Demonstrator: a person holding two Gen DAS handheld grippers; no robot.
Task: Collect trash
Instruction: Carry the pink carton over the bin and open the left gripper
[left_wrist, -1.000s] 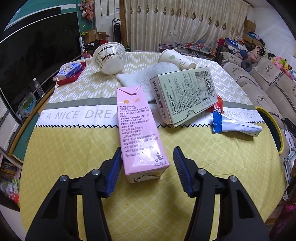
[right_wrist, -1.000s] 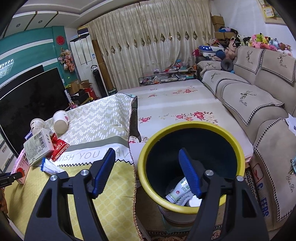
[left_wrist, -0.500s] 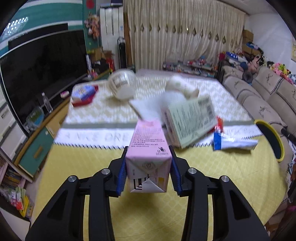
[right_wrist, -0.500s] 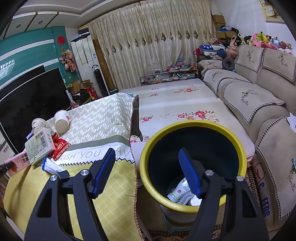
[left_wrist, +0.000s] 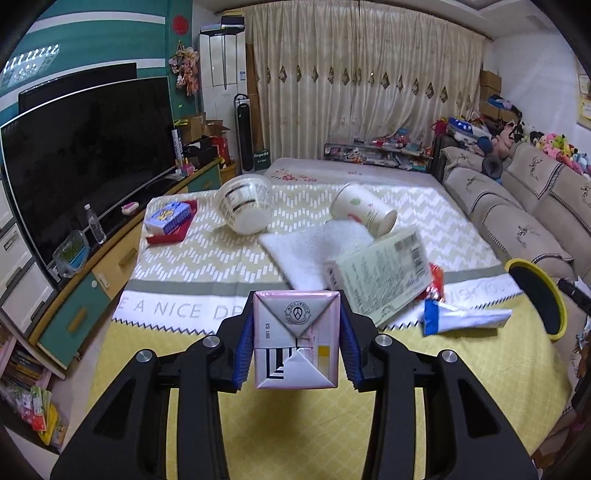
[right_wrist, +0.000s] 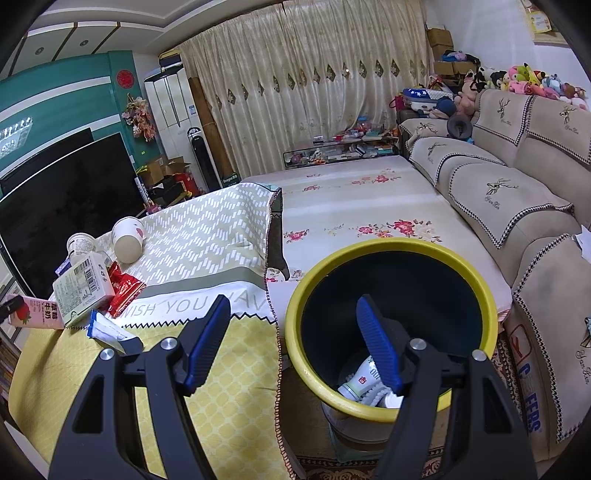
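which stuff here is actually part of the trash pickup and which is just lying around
Job:
- pink milk carton, gripped in the left gripper
- yellow-rimmed bin
- green box
- blue-white wrapper
- paper cup
- plastic bowl

Lying about:
- television
- sofa
- white towel

Left gripper (left_wrist: 295, 341): matte black plastic arms, angular, splaying outward toward the camera. Blue ribbed pads (left_wrist: 242, 350) line the inner faces of both fingers. Round silver screws at the finger pivots, two per side.

Right gripper (right_wrist: 293, 341): same build, with black arms, blue ribbed pads (right_wrist: 378, 347) and four silver screws.
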